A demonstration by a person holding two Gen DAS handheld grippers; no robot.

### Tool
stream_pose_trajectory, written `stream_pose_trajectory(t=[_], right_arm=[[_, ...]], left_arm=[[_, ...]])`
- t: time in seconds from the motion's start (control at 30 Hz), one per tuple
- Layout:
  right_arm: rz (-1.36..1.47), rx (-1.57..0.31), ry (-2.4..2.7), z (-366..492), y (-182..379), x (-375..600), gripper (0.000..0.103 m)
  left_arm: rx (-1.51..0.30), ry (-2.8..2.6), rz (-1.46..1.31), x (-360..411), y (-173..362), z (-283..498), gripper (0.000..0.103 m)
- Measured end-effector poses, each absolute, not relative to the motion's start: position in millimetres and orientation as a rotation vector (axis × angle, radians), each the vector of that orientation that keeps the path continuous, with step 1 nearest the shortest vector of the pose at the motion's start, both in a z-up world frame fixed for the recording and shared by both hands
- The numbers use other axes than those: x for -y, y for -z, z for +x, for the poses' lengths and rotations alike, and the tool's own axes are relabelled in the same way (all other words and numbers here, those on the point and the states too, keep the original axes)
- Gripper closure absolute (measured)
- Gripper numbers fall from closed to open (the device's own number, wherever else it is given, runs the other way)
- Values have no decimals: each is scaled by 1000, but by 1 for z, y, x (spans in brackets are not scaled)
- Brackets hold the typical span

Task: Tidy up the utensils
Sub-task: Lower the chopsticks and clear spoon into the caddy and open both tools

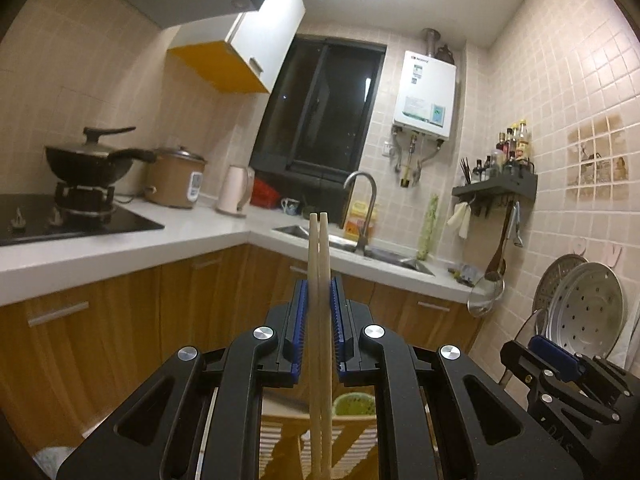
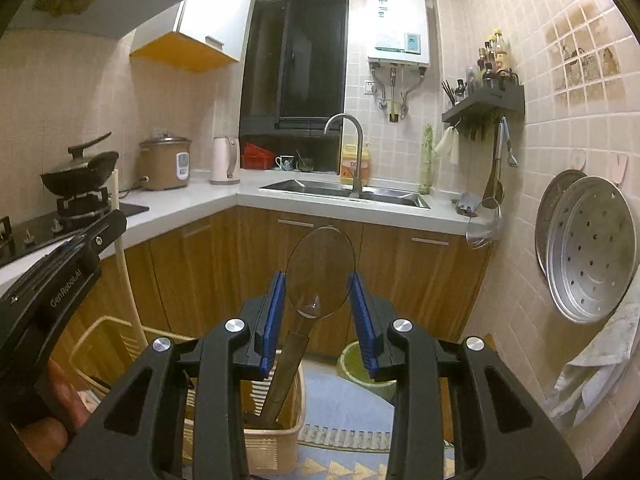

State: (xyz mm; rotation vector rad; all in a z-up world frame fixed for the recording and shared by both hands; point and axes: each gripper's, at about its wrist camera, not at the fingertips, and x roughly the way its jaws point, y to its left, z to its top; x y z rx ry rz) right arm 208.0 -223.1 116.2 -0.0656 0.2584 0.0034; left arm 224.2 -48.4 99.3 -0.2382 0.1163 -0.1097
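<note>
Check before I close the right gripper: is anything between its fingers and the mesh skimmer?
Nothing visible does. The mesh skimmer's round head shows in the gap of the open right gripper, its handle running down into the wicker basket. The left gripper, shut on the chopsticks, is off to the left.

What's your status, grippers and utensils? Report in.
Left gripper shut on chopsticks, upright. Right gripper open around skimmer standing in basket. Nothing in the way.
</note>
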Motion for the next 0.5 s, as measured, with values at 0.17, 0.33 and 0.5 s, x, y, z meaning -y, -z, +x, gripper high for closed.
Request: stream_pose_trajectory(t=[0.17,0.33,0.5], right_arm=[[-6,-357,-107,209,-114,229,72],[127,-406,-195,195,-126,252,55],[143,-436,-212,172,-142,260,55]], left_arm=[[-186,145,-236,36,-99,220,75],[-215,195,-328,1,-112,200,67],[-351,266,-305,-21,-136,177,66]])
